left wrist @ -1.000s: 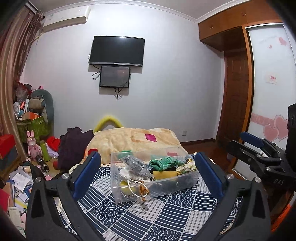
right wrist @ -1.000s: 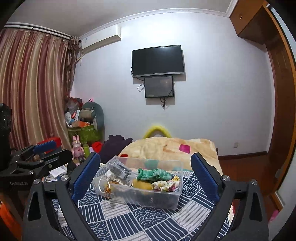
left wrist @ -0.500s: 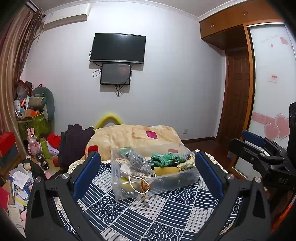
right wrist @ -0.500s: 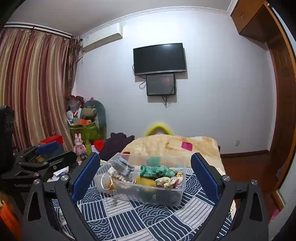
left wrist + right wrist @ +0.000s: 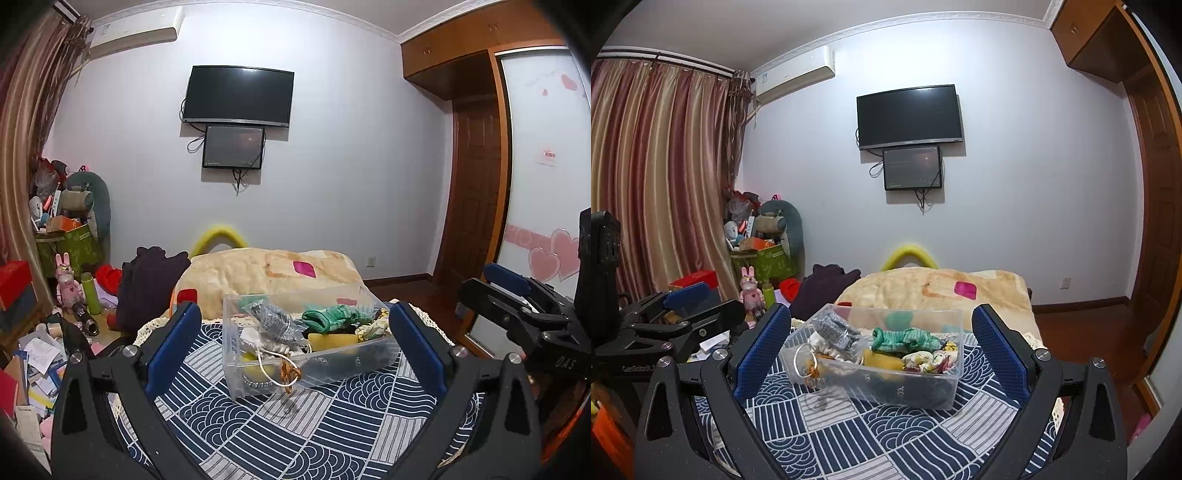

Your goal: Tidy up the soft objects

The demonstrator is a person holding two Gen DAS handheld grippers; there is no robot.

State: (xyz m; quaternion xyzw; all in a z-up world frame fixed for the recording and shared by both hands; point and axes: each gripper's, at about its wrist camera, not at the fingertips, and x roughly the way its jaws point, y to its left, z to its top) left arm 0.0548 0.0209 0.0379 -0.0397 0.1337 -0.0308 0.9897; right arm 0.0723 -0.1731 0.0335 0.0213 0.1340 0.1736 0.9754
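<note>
A clear plastic box (image 5: 373, 354) (image 5: 916, 391) stands on a blue-and-white patterned cloth (image 5: 280, 435) (image 5: 871, 435). It holds soft items: a grey knit piece (image 5: 275, 319) (image 5: 836, 328), a green knit piece (image 5: 328, 317) (image 5: 905, 338), a yellow piece (image 5: 327, 341) (image 5: 882, 360), a floral cloth (image 5: 932, 360) and a white drawstring pouch (image 5: 264, 343). My left gripper (image 5: 295, 343) is open and empty, held back from the box. My right gripper (image 5: 881, 347) is open and empty, also short of the box. Each gripper shows at the edge of the other's view.
A beige blanket (image 5: 266, 273) lies behind the box, with a dark garment (image 5: 147, 284) to its left. Clutter, a green bin (image 5: 764, 264) and papers (image 5: 33, 369) fill the floor at left. A wardrobe (image 5: 543, 184) and door stand at right.
Both views have tilted down a little, so the box sits slightly higher in frame. Both grippers stay open and nothing was taken hold of.
</note>
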